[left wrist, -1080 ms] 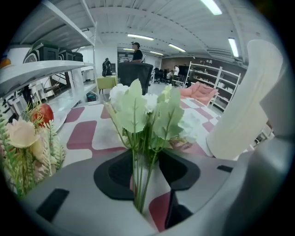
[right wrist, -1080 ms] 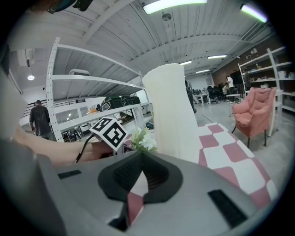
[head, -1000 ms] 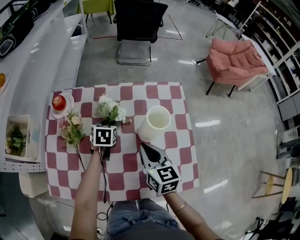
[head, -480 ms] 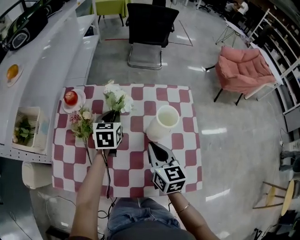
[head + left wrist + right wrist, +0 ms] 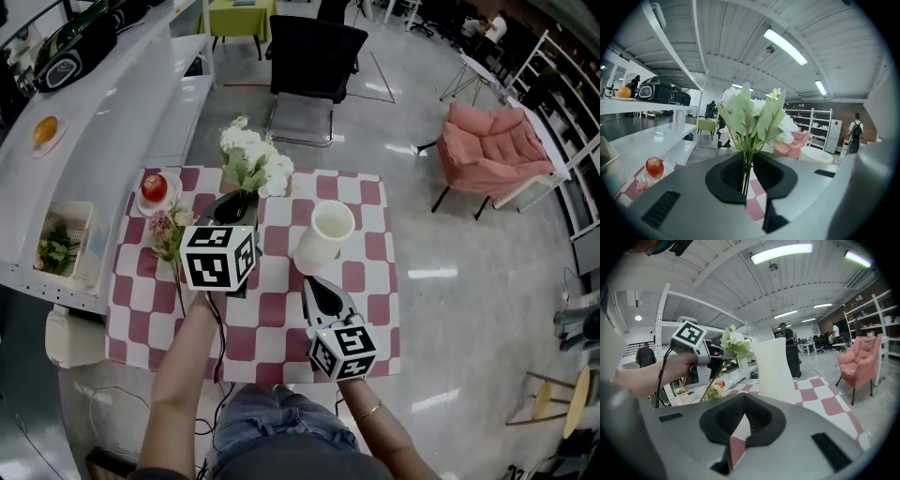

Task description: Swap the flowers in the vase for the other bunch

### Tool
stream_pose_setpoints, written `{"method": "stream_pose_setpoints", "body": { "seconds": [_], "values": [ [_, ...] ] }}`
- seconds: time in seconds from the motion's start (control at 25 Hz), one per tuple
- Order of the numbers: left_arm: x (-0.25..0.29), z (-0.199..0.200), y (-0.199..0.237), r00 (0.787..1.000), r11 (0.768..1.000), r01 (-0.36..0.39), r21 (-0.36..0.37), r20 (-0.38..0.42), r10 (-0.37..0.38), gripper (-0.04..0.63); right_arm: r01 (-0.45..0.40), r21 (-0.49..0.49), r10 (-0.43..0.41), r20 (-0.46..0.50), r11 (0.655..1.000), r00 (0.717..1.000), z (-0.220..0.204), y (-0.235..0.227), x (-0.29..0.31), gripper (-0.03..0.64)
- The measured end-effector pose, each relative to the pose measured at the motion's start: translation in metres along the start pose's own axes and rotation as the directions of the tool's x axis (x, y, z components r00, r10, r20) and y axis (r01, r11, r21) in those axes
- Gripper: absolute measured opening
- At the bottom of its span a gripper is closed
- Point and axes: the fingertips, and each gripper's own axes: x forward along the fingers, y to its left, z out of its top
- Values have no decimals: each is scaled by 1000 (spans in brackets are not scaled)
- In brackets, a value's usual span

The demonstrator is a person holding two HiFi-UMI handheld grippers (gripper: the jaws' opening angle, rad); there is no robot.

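Left gripper [image 5: 744, 187] jaws just closed narrowly on stems [image 5: 746, 169] of the white bunch [image 5: 754, 110]

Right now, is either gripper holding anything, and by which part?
The left gripper holds the white flower bunch by its stems, its jaws having just closed on them. The right gripper holds nothing; its jaws are together.

No lettering, number, brand or sign can be read. The left tool's cube [image 5: 219, 259] and the right tool's cube [image 5: 342, 349] show only black-and-white square patterns.
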Motion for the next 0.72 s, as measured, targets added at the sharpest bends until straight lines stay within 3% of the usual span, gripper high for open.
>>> {"method": "stream_pose_setpoints", "body": {
  "seconds": [0.32,0.56,0.72],
  "values": [
    [-24,71,-56,983,994,105,18,148,-107,55,19,-8,-19,47,1000,999,12,-7,-26,10],
    [-39,125,-116,943,976,216,24,253,-215,55,46,-4,-45,74,999,996,25,-27,-53,9],
    [-45,163,-174,901,952,304,19,320,-294,55,61,3,-61,95,998,994,43,-53,-84,9]
  ]
}}
